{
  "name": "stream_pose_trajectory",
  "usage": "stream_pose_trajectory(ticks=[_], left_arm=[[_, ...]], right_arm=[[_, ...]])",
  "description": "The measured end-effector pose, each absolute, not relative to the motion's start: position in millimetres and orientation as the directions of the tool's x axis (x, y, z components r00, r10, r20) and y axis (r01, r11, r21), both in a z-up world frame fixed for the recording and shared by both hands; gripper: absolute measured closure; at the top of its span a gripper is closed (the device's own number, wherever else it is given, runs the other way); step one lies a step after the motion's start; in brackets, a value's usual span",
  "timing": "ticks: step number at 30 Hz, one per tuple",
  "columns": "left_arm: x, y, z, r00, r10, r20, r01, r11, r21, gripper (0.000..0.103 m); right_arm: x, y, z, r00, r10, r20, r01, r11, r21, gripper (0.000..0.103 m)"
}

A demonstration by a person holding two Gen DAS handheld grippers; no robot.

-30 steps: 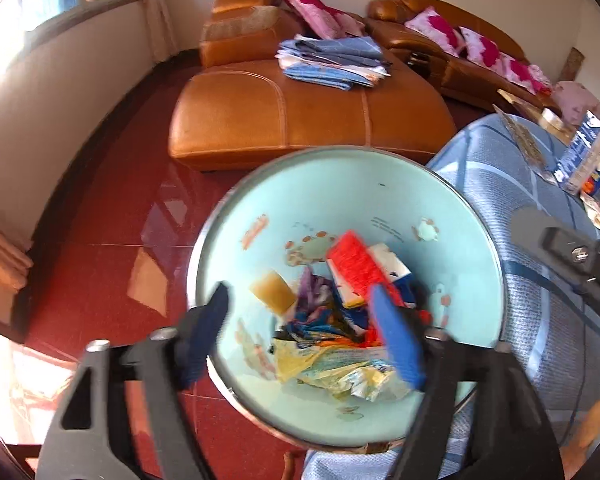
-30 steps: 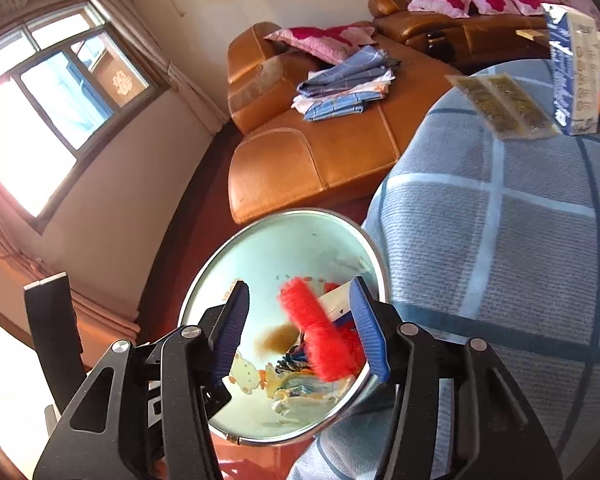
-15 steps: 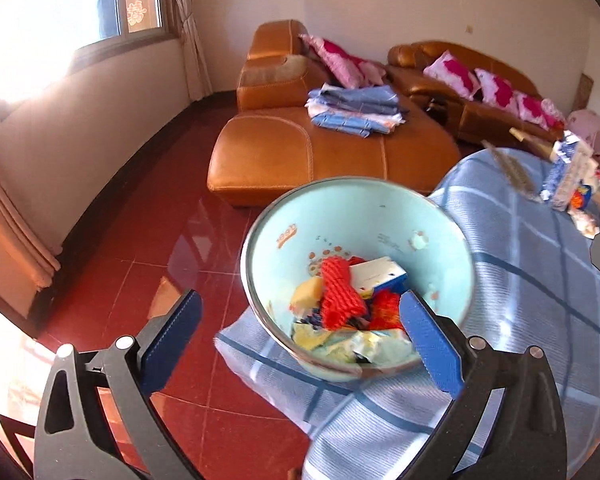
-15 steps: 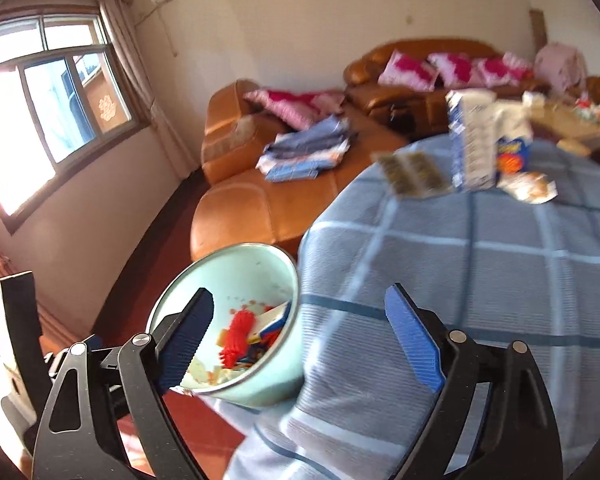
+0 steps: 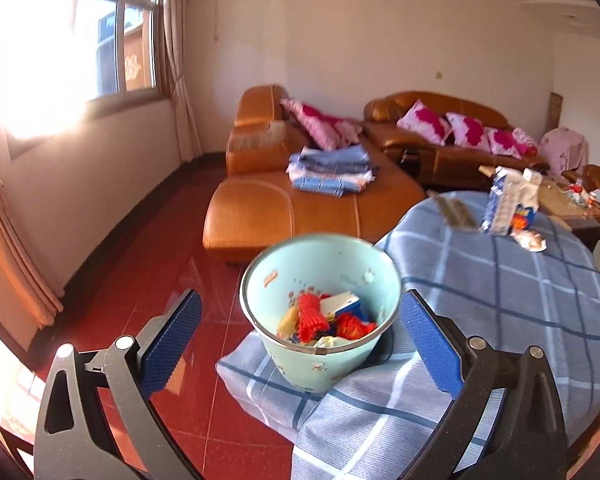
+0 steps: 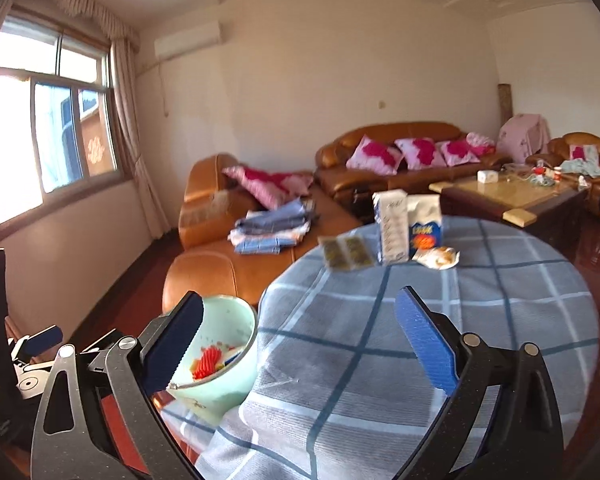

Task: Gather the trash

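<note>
A pale green bin (image 5: 332, 268) with a metal rim stands at the near left edge of the round table, on a fold of the blue checked cloth (image 5: 500, 300). It holds a red mesh piece (image 5: 310, 316), a white and blue packet and other wrappers. It also shows in the right wrist view (image 6: 228, 320). My left gripper (image 5: 298, 340) is open and empty, drawn back in front of the bin. My right gripper (image 6: 298, 336) is open and empty above the cloth (image 6: 420, 320). At the table's far side lie a milk carton (image 6: 390, 228), a blue snack bag (image 6: 424, 228), a flat sachet (image 6: 346, 252) and a wrapper (image 6: 438, 258).
An orange leather chaise (image 5: 292, 208) with folded blue cloths (image 5: 332, 172) stands behind the bin. A sofa with pink cushions (image 6: 404, 156) runs along the far wall. A coffee table (image 6: 512, 196) stands at the right. The floor (image 5: 140, 280) is red tile.
Both grippers have opened wide and pulled up and back from the bin. The red mesh piece that was between the right fingers now lies in the bin.
</note>
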State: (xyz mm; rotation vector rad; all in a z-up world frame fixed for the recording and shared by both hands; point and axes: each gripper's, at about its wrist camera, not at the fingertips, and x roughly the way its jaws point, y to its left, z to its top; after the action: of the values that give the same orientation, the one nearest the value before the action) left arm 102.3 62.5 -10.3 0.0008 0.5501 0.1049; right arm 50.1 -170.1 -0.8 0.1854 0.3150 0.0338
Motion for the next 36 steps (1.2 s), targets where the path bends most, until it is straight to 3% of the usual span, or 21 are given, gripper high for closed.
stream_pose_trajectory(ticks=[10, 36], left_arm=[[58.9, 53.5, 16.9, 0.896, 0.085, -0.435, -0.079, 0.996, 0.032, 0.006], [35.7, 49.2, 30.5, 0.92, 0.081, -0.384, -0.075, 0.997, 0.032, 0.006]], right_arm=[[16.6, -177.0, 14.0, 0.967, 0.041, -0.25, 0.011, 0.98, 0.201, 0.005], [2.6, -171.2, 22.0, 0.967, 0.086, -0.238, -0.031, 0.974, 0.225, 0.005]])
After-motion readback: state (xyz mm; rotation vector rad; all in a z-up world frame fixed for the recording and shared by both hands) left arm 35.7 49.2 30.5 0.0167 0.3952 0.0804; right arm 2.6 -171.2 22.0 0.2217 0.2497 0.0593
